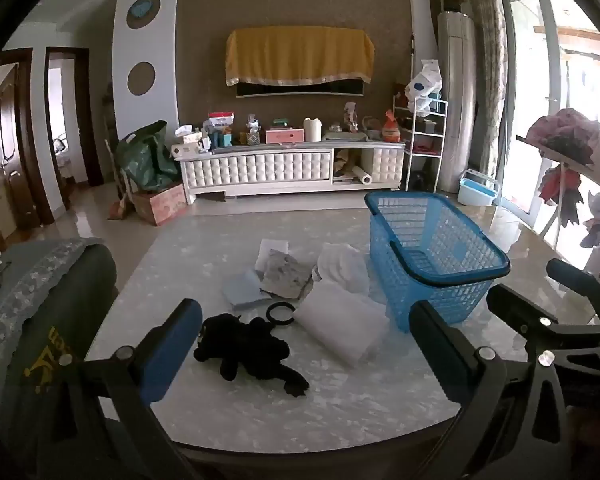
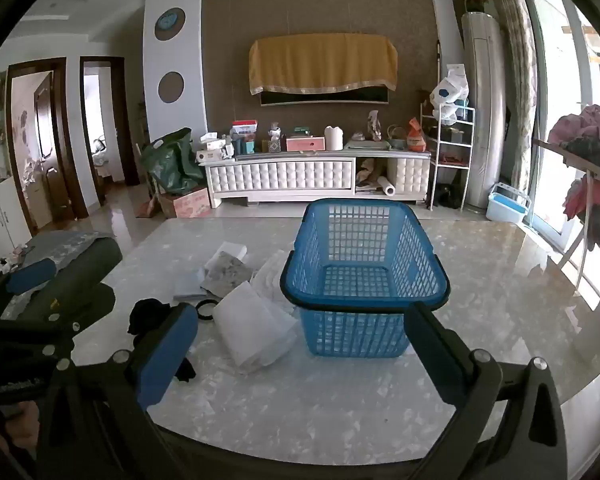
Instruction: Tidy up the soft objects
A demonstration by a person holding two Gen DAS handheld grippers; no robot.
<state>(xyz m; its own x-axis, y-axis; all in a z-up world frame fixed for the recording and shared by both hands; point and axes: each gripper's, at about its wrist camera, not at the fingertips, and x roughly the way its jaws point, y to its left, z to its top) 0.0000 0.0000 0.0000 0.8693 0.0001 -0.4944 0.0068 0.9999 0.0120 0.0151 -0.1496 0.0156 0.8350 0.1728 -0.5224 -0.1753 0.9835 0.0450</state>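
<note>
A blue plastic basket point(image 1: 432, 260) point(image 2: 362, 276) stands empty on the marble table point(image 1: 300, 400) point(image 2: 320, 400). To its left lie a black soft toy point(image 1: 248, 352) point(image 2: 148, 314), a black ring point(image 1: 281, 314) point(image 2: 206, 306), a white folded cloth point(image 1: 340, 332) point(image 2: 252, 324), another white cloth point(image 1: 342, 266) point(image 2: 270, 274), a grey patterned cloth point(image 1: 286, 274) point(image 2: 228, 274) and a pale blue pad point(image 1: 244, 290) point(image 2: 188, 286). My left gripper point(image 1: 300, 356) is open above the near table edge, the toy between its fingers' lines. My right gripper point(image 2: 300, 356) is open, facing the basket.
A dark green chair back point(image 1: 48, 320) point(image 2: 88, 272) stands at the table's left. Beyond the table are a white TV cabinet point(image 1: 292, 168) point(image 2: 316, 176), a green bag point(image 1: 148, 160), a white rack point(image 1: 424, 140) and a clothes stand point(image 1: 572, 168) at right.
</note>
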